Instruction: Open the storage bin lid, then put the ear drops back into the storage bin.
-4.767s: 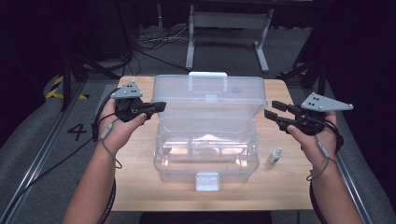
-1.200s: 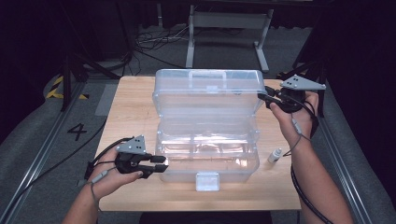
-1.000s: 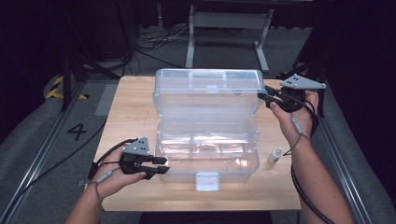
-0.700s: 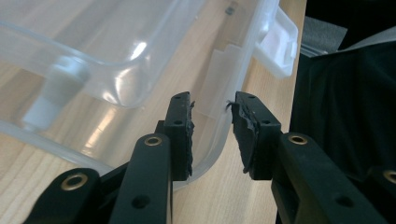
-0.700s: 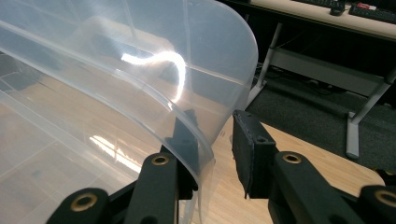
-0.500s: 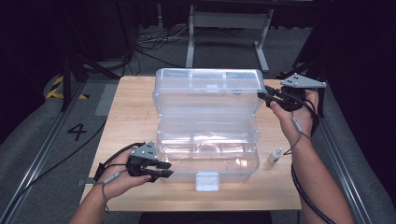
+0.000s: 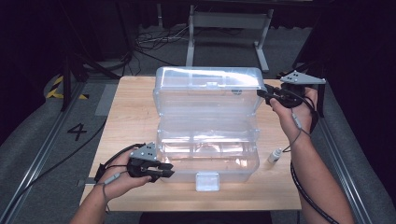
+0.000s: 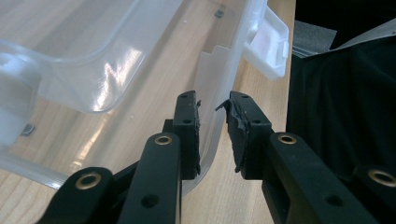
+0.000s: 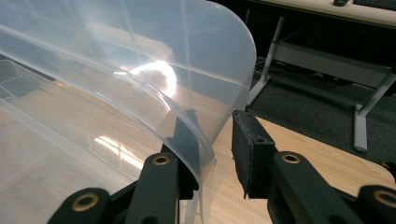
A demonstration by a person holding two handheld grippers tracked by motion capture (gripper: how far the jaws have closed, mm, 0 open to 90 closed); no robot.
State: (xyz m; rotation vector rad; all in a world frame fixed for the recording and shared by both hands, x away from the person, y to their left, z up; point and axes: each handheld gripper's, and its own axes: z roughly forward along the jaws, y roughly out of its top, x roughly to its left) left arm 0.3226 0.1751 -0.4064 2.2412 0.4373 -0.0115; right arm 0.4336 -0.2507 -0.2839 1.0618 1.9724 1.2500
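Clear plastic box sitting mid-table, lid swung up and standing behind the base, white latch at the front edge facing the person. Left gripper down at the box's front-left corner; in the left gripper view, jaws straddling the base wall, one pad against it, the other a small gap off — narrow, not clamped. Right gripper up at the lid's right edge; in the right gripper view, jaws either side of the lid rim, far pad clear of the plastic — part open. Small white bottle standing on the wood just right of the base.
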